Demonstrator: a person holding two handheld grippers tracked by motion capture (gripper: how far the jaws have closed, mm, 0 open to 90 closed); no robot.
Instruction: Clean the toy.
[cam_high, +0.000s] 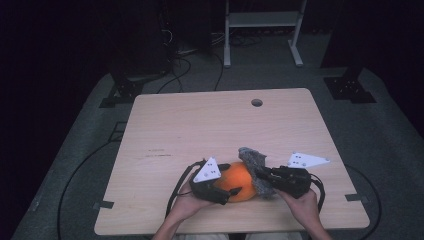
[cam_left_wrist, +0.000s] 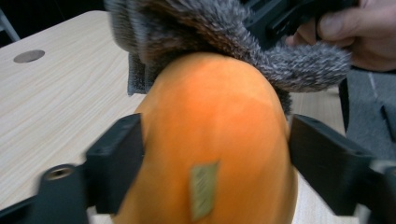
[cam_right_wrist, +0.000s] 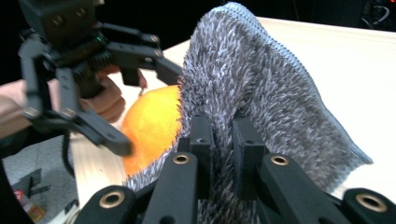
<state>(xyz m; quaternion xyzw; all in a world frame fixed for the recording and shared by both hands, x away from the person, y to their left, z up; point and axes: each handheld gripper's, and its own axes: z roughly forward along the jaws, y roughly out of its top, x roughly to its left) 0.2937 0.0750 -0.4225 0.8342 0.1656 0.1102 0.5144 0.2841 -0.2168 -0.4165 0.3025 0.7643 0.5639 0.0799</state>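
While my left gripper straddles an orange fruit near the front edge of the table, its jaws stand wide on either side of the rind; the left gripper view shows the pad on one side just at the skin and a gap at the other, so nothing is clamped. A small sticker sits on the fruit's skin. My right gripper pinches a shaggy grey cloth tight between narrow jaws, pressing it over the fruit's far side. The cloth drapes across the top of the fruit, touching it. Both my hands enter from the table's front edge, with the round hole near the back edge.
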